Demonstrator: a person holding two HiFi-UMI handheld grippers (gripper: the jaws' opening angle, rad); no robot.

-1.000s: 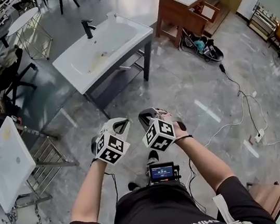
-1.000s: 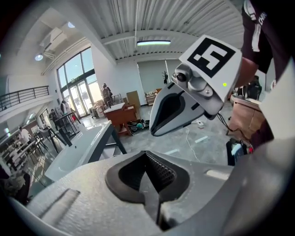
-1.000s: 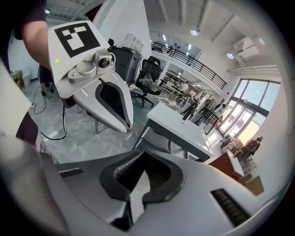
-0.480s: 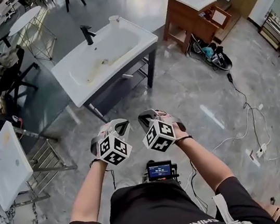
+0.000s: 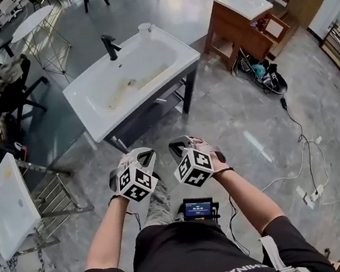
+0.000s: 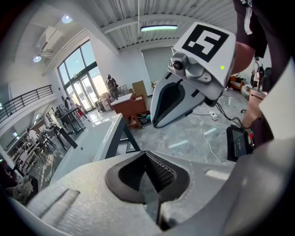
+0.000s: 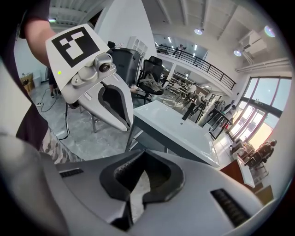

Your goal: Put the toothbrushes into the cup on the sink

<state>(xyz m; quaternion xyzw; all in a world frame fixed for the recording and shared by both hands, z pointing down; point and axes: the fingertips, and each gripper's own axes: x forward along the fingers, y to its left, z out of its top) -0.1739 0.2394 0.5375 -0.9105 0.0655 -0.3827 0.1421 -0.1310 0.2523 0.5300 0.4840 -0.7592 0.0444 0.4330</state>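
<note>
The white sink (image 5: 106, 115) stands on a dark frame ahead of me, with a black faucet (image 5: 110, 46) and a pale cup (image 5: 145, 29) on its back edge. Small yellowish things (image 5: 129, 85) lie in the basin; I cannot tell whether they are toothbrushes. My left gripper (image 5: 144, 157) and right gripper (image 5: 180, 146) hover side by side over the floor, short of the sink's front edge. Both are shut and empty. In the left gripper view the jaws (image 6: 147, 161) meet, with the sink (image 6: 92, 138) beyond. In the right gripper view the jaws (image 7: 138, 166) also meet before the sink (image 7: 175, 129).
A wooden vanity (image 5: 238, 19) stands at the back right, with a bag (image 5: 263, 76) and cables (image 5: 298, 137) on the floor near it. A chair with clothes (image 5: 1, 82) and a round wire table (image 5: 34, 25) are at the left. A white slab (image 5: 5, 206) rests on a metal rack.
Both grippers have moved forward together toward the sink, which now lies nearer to them. Both stay shut.
</note>
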